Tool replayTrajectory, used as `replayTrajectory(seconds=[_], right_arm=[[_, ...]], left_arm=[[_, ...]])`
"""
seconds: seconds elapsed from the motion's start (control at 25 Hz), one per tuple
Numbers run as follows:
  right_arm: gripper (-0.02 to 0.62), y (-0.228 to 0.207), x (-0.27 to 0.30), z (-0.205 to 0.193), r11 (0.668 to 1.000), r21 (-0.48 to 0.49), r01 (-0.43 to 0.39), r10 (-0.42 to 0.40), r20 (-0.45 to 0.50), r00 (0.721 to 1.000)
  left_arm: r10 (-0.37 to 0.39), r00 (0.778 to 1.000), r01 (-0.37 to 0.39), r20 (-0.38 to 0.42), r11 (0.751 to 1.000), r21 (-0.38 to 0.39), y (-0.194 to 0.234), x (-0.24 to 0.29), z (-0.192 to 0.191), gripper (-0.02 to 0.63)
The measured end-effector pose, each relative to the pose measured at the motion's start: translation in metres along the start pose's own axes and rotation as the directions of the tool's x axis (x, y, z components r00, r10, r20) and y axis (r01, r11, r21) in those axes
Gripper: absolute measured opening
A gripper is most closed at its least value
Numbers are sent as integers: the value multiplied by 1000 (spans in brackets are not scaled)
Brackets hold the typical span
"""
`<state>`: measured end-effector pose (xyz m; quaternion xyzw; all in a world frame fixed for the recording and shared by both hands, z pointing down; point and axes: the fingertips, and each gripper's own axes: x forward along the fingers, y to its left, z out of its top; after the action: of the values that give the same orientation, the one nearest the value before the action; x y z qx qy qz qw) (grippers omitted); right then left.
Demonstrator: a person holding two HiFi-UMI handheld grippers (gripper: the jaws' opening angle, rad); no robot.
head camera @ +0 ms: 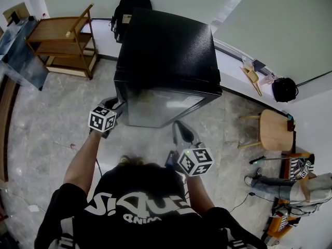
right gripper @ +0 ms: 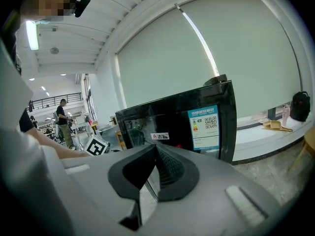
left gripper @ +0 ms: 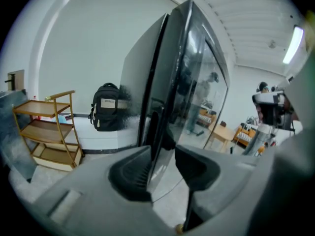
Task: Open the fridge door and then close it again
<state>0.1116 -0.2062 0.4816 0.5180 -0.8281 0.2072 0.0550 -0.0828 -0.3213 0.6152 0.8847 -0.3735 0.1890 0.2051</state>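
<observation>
A black mini fridge [head camera: 166, 51] stands on the floor, its glass door [head camera: 161, 108] facing me and lying against the body. My left gripper [head camera: 120, 108] is at the door's left edge. In the left gripper view the door edge [left gripper: 165, 107] fills the gap between the pads of that gripper [left gripper: 162, 166], which press on it. My right gripper [head camera: 179, 126] hangs in front of the door, apart from it. In the right gripper view that gripper [right gripper: 156, 156] is shut on nothing, facing the fridge [right gripper: 182, 127].
A wooden shelf cart [head camera: 65, 43] stands left of the fridge and a black backpack [head camera: 129, 7] leans on the wall behind it. A round wooden stool [head camera: 274, 129] and a black bag [head camera: 284, 89] are at the right. A person's legs [head camera: 282, 187] lie at the lower right.
</observation>
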Motion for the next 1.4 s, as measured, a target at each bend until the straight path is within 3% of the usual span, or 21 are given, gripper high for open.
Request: replayTrajectory(seconds=[0.88,1.04,1.4], right_arm=[[-3,0,-11,-4,1000,-13,17,-17,-6,1000],[-3,-3,-11,-5,1000,-15,20,-20,-6,1000],[-3,5,-27,-10,1000,-14,11,-11,11,1000]], left_arm=[[-21,1000,21,-10,1000,-1,-2,-3,-1,140],[-49,999,49,10,999,-12,-16,-13,-12,130],[-26,1000,27,17,999,-35,-36,-32,-28,126]])
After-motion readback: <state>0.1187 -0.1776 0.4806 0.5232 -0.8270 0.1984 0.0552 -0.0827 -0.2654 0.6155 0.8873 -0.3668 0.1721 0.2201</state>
